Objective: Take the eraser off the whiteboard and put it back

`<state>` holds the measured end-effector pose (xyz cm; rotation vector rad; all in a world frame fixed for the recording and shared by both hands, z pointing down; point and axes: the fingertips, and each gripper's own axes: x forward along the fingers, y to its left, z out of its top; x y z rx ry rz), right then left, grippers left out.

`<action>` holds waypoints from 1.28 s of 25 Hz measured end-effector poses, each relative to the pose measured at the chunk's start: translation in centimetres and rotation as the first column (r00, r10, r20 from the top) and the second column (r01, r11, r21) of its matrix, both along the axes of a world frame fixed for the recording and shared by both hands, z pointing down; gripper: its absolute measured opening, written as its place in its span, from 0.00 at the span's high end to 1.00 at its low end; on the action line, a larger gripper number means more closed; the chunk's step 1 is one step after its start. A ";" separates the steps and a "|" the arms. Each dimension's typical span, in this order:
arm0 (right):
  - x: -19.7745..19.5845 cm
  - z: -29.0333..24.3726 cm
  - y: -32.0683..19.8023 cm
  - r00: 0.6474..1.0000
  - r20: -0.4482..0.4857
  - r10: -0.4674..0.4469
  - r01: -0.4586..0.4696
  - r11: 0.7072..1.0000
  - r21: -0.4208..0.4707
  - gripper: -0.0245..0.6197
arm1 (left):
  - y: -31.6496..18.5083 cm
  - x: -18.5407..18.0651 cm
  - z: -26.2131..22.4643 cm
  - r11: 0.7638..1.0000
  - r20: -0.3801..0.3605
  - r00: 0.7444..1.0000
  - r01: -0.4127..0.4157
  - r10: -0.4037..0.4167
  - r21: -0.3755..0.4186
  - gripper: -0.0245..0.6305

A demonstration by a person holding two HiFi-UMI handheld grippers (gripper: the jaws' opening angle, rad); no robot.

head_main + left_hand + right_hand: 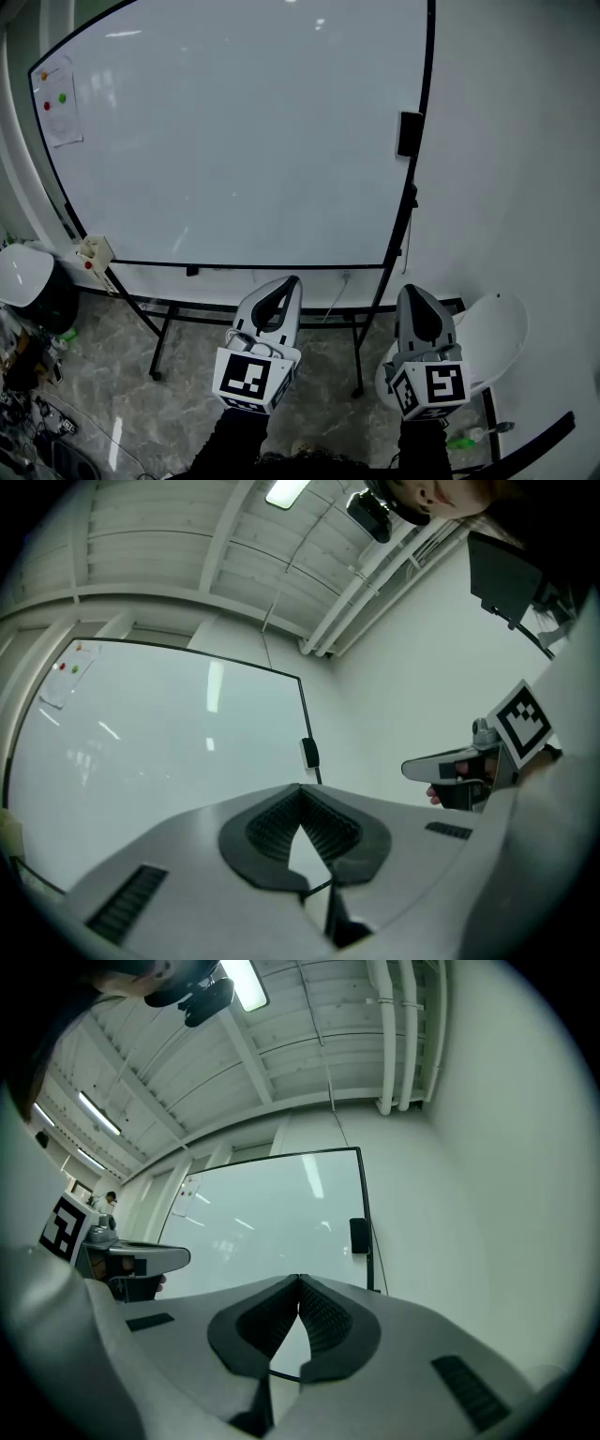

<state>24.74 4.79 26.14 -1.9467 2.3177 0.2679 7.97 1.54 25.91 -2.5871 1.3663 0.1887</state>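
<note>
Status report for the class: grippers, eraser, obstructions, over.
Left gripper shut, empty. Right gripper shut, empty. Eraser on whiteboard right edge, untouched. Nothing in the way.

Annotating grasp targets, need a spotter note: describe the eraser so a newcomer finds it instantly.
Find the large whiteboard on its stand. Follow its right edge to about mid-height: the eraser is the small dark upright rectangle stuck there. It's alone on that side; the paper sheet with coloured magnets and the white holder sit at the left edge.
</note>
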 end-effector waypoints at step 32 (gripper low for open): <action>3.9 -0.6 -16.0 1.000 -0.021 -0.002 0.002 1.000 0.027 0.95 | -15.6 3.0 0.4 1.000 0.005 1.000 0.027 -0.027 -0.002 0.95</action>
